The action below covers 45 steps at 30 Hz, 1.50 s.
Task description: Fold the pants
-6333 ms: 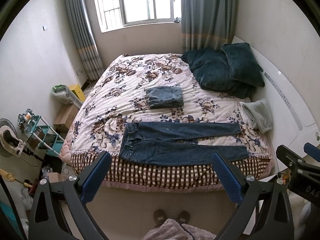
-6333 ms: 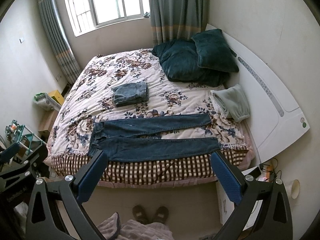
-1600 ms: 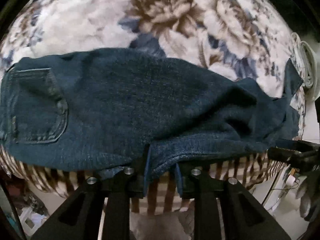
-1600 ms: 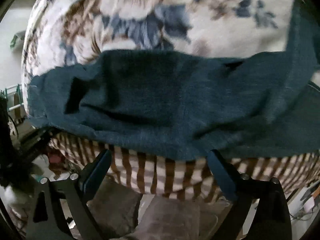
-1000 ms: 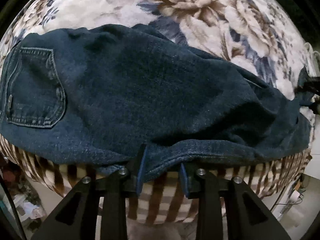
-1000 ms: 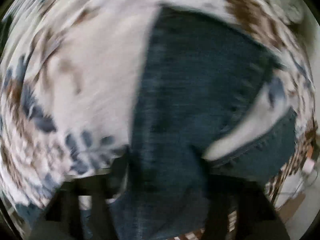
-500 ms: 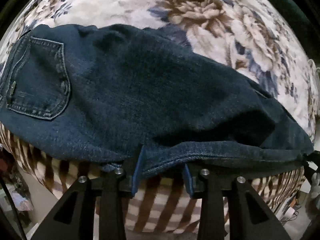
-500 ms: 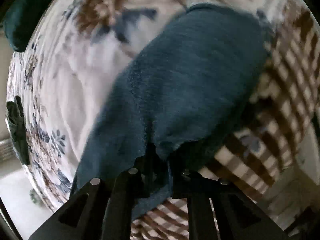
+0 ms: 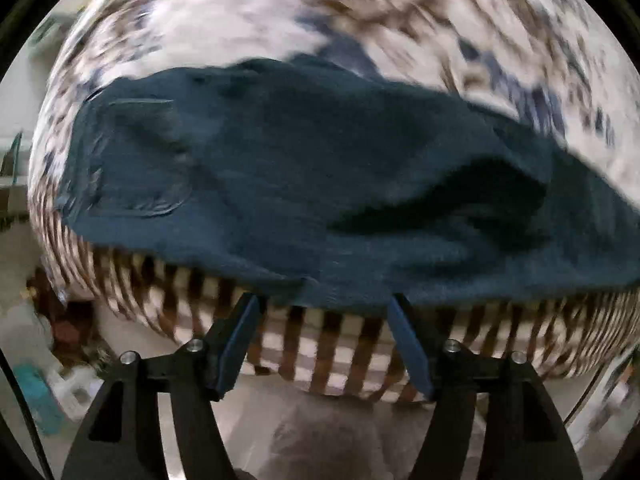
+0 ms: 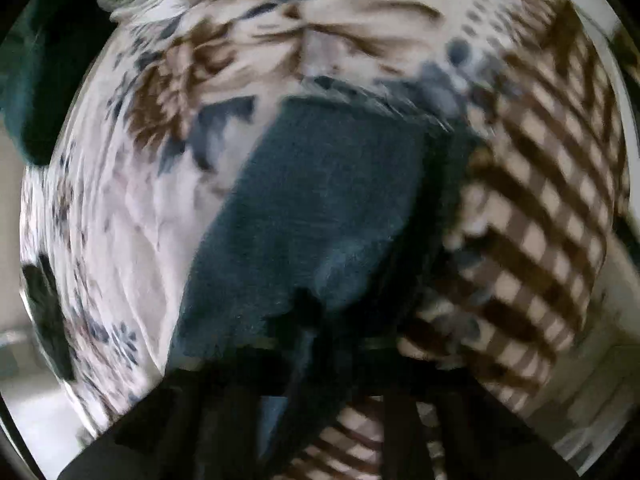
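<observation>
Dark blue denim pants (image 9: pixel 304 184) spread across mid-frame on the floral quilt (image 9: pixel 224 20), lower hem at the brown-checked bed edge (image 9: pixel 344 340). Left gripper (image 9: pixel 324 320) just opening — clear of the cloth. Right gripper (image 10: pixel 308 344) clenched on a denim fold — blurred.

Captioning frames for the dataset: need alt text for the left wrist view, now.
Dark blue jeans lie across the edge of a floral quilt, back pocket at left. The left gripper sits open just below the denim hem, jaws having just spread, holding nothing. Image is motion-blurred.
</observation>
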Tool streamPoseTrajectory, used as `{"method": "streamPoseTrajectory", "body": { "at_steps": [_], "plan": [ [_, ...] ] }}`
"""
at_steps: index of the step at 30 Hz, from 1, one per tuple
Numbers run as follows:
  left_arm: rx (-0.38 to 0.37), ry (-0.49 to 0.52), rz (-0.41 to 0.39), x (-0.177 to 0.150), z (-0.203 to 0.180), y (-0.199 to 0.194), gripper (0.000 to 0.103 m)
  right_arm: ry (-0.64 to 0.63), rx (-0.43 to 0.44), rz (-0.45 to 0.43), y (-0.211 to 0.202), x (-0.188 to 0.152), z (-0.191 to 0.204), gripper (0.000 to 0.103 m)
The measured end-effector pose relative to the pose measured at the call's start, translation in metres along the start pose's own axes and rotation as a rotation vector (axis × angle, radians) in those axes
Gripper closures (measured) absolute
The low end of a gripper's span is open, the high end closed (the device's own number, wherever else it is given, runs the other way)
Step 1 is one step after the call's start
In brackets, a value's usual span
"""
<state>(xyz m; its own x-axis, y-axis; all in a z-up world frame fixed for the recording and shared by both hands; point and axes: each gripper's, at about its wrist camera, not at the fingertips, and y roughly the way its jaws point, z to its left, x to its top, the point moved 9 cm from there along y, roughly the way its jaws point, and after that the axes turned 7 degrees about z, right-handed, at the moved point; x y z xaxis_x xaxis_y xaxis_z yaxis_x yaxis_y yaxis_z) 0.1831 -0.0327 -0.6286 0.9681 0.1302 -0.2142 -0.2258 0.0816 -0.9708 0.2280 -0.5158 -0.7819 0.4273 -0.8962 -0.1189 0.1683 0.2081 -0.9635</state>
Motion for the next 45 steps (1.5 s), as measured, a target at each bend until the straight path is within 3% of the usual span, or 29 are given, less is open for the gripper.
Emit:
{"method": "streamPoseTrajectory", "body": {
  "at_steps": [3,5,6,8,9,10,11,12,13,14,15,21,25,28,30,33,34,35,36,37,38,41,42,45],
  "plan": [
    [-0.093,-0.083,-0.072,-0.011,0.018,-0.013,0.037,-0.143,0.016,-0.118,-0.032,-0.001,0.024,0.098],
    [-0.135,-0.118,-0.128,-0.013,0.027,-0.020,0.023,-0.160,0.012,-0.179,-0.047,0.000,0.026,0.098],
    [-0.141,-0.132,-0.147,-0.006,0.035,-0.022,0.023,-0.143,-0.008,-0.198,-0.047,0.001,0.022,0.098],
    [-0.174,-0.162,-0.187,0.005,0.050,-0.026,0.023,-0.106,-0.065,-0.138,-0.022,0.001,0.011,0.096],
    [-0.182,-0.175,-0.197,0.019,0.061,-0.028,0.023,-0.071,-0.099,-0.034,0.005,-0.003,0.001,0.094],
    [-0.177,-0.187,-0.199,0.034,0.064,-0.032,0.023,-0.050,-0.099,0.032,0.017,-0.008,-0.005,0.088],
    [-0.172,-0.201,-0.203,0.038,0.070,-0.031,0.023,-0.042,-0.093,0.072,0.023,-0.013,-0.007,0.076],
    [-0.173,-0.218,-0.212,0.044,0.079,-0.033,0.023,-0.060,-0.112,0.079,0.020,-0.019,-0.003,0.066],
    [-0.171,-0.233,-0.224,0.053,0.086,-0.038,0.023,-0.084,-0.124,0.081,0.015,-0.024,0.003,0.041],
    [-0.172,-0.245,-0.245,0.062,0.093,-0.040,0.023,-0.107,-0.134,0.079,0.008,-0.032,0.012,0.025],
    [-0.166,-0.252,-0.266,0.065,0.105,-0.046,0.023,-0.130,-0.151,0.061,-0.004,-0.044,0.023,0.024],
    [-0.112,-0.268,-0.274,0.109,0.189,-0.057,0.023,-0.261,-0.167,0.011,-0.037,-0.127,0.110,0.024],
    [-0.055,-0.267,-0.210,0.143,0.249,-0.039,0.023,-0.480,-0.085,0.146,-0.007,-0.207,0.208,0.024],
    [-0.059,-0.256,-0.119,0.170,0.278,-0.003,0.023,-0.808,-0.094,0.266,0.036,-0.278,0.283,0.025],
    [-0.145,-0.273,-0.068,0.181,0.285,0.022,0.023,-1.073,-0.137,0.371,0.073,-0.327,0.322,0.025],
    [-0.272,-0.298,-0.056,0.189,0.285,0.038,0.023,-1.369,-0.221,0.485,0.108,-0.377,0.343,0.025],
    [-0.296,-0.295,-0.073,0.191,0.284,0.038,0.032,-1.476,-0.260,0.507,0.117,-0.393,0.344,0.039],
    [-0.330,-0.286,-0.097,0.191,0.281,0.037,0.056,-1.559,-0.289,0.493,0.122,-0.403,0.345,0.075],
    [-0.364,-0.276,-0.117,0.191,0.277,0.036,0.066,-1.634,-0.341,0.458,0.126,-0.410,0.345,0.083],
    [-0.366,-0.264,-0.134,0.189,0.275,0.034,0.077,-1.636,-0.350,0.446,0.127,-0.411,0.347,0.087],
    [-0.331,-0.250,-0.153,0.188,0.275,0.030,0.079,-1.624,-0.343,0.423,0.124,-0.410,0.350,0.091],
    [-0.241,-0.225,-0.198,0.185,0.284,0.024,0.077,-1.483,-0.269,0.330,0.104,-0.391,0.364,0.093],
    [-0.247,-0.225,-0.183,0.184,0.285,0.030,0.076,-1.407,-0.261,0.361,0.103,-0.383,0.358,0.093],
    [-0.228,-0.226,-0.165,0.179,0.288,0.035,0.067,-1.298,-0.313,0.561,0.120,-0.386,0.336,0.091]
  ]
}}
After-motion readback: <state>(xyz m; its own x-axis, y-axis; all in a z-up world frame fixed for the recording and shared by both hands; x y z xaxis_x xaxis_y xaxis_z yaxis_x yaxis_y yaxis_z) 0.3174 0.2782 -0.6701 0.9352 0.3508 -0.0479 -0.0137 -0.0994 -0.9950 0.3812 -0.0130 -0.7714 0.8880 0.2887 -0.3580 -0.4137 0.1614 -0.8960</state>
